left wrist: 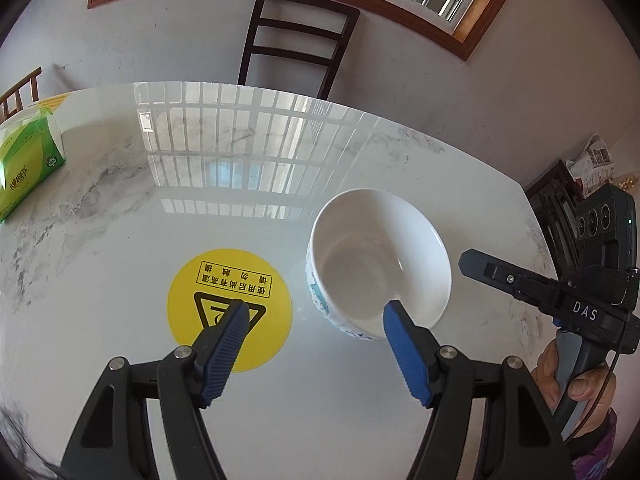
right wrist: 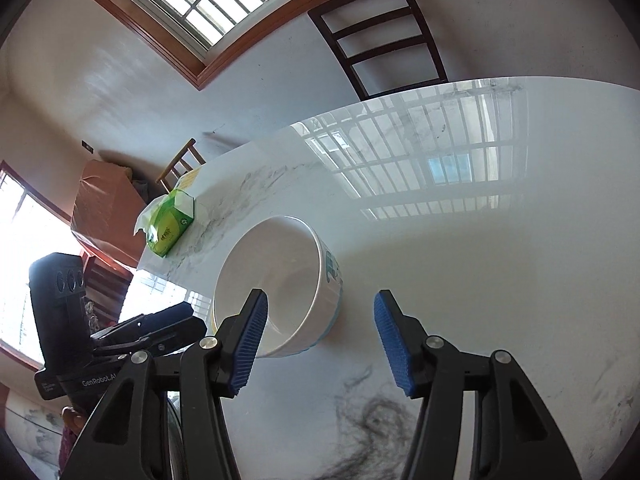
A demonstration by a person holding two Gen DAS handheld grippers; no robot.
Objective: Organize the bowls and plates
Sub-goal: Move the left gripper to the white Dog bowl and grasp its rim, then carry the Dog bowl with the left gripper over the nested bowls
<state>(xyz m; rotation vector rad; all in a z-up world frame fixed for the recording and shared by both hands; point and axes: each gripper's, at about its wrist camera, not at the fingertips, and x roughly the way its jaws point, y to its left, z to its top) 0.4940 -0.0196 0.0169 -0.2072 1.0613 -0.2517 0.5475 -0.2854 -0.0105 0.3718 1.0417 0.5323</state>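
A white bowl (left wrist: 380, 260) with a blue-green pattern on its side stands upright on the marble table (left wrist: 120, 220). My left gripper (left wrist: 316, 314) is open and empty; its right finger reaches over the bowl's near rim. The bowl also shows in the right wrist view (right wrist: 280, 280). My right gripper (right wrist: 320, 308) is open and empty, with the bowl's right wall between its fingers and its left finger over the bowl's inside. The right gripper shows in the left wrist view (left wrist: 520, 280) just right of the bowl. No plate is in view.
A round yellow warning sticker (left wrist: 228, 308) lies on the table left of the bowl. A green tissue pack (left wrist: 28, 164) sits at the far left edge. A dark wooden chair (left wrist: 296, 36) stands behind the table under the window. More dark furniture (left wrist: 556, 200) stands at the right.
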